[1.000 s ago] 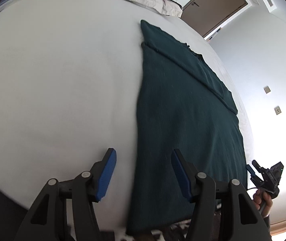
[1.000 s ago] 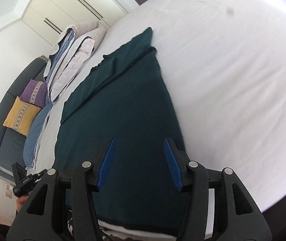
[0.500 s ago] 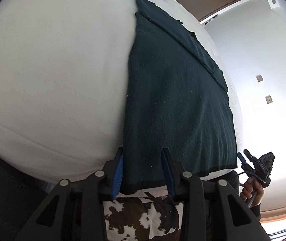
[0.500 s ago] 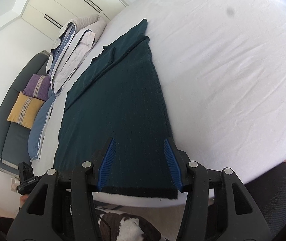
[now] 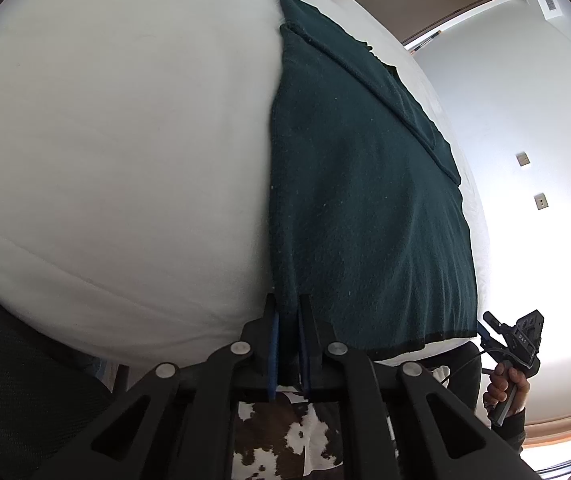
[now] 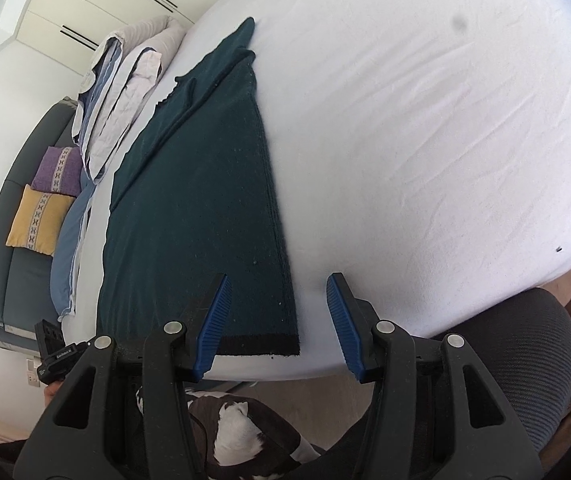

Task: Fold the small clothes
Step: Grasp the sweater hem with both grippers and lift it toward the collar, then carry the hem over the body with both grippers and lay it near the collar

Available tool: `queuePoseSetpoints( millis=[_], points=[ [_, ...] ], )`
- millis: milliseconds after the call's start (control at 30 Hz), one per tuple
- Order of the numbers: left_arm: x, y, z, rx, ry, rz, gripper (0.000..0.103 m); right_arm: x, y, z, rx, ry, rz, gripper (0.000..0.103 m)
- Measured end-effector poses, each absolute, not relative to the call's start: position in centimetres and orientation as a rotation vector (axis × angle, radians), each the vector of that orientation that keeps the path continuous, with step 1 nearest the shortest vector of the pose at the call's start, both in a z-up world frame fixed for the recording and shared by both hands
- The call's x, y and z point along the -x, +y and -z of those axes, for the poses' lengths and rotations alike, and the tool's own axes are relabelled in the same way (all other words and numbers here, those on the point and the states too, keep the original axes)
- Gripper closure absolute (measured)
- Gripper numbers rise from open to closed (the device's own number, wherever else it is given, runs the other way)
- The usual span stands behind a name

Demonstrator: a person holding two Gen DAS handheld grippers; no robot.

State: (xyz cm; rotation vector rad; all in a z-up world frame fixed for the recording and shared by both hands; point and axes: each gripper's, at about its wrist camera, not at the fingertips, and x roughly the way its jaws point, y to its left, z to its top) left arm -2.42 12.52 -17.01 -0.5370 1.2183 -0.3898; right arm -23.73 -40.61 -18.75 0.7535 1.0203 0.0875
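Garment [image 5: 365, 184] dark teal green, hem band black. Sheet [image 6: 425, 140] under garment white, small grey spot [image 6: 459, 21] far from garment. Gripper pads [image 6: 215, 320] blue, ribbed; frames black. Left of garment: folded bedding [image 6: 121, 100] pale grey-beige with blue; beyond it sofa [image 6: 1, 264] dark grey-blue, cushion [image 6: 39, 220] mustard, cushion [image 6: 58, 171] purple, both with patterned stripe. Below garment hem: brown-white cowhide-like patches [image 5: 285, 440], possibly rug.

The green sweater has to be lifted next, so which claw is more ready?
The left claw. It is already shut on the near corner of the green sweater. The right claw is open around the other hem corner, not pinching yet.
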Motion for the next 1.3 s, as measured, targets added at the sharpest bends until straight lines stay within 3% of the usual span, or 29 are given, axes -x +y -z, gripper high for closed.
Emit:
queuePoseSetpoints(
  millis=[433,500,667,1300],
  points=[
    [2.7,12.3,16.9,0.515,1.206,0.391,0.095,23.7,-39.7,19.7,-0.807,1.11,-0.153,0.058],
    [2.7,12.3,16.9,0.513,1.205,0.392,0.095,23.4,-39.7,19.9,-0.817,1.111,-0.166,0.063],
    [2.9,12.3,16.7,0.512,1.199,0.39,0.096,23.1,-39.0,20.2,-0.801,1.125,-0.185,0.094],
    [0.6,14.3,9.3,0.838,0.938,0.557,0.096,17.0,-37.9,10.9,-0.871,0.798,-0.353,0.097]
  ],
)
